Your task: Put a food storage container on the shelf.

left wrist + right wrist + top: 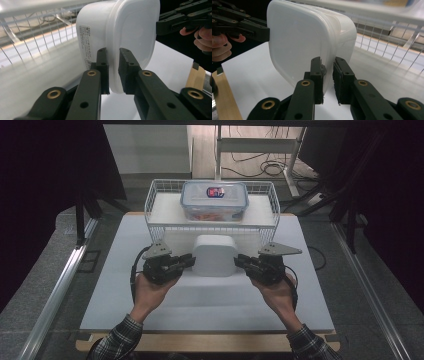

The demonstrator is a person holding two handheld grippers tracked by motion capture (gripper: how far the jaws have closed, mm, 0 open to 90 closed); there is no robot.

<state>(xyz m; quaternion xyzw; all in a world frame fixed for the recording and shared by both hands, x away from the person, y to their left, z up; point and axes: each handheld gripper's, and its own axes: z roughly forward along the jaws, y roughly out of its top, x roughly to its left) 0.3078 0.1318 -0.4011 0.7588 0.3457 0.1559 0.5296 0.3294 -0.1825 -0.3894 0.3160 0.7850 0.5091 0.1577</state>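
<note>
While the white tabletop (150, 310) spreads below and the white wire rack (160, 200) stands behind, the white lidded plastic container (215, 255) hangs between both claws, in front of the rack. Left claw (189, 261) is clamped on the container's left rim; right claw (240, 261) is clamped on its right rim, lid facing the person.

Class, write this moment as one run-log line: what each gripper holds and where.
left gripper: shut on white tub's rim | right gripper: shut on opposite rim | tub: before wire basket
</note>
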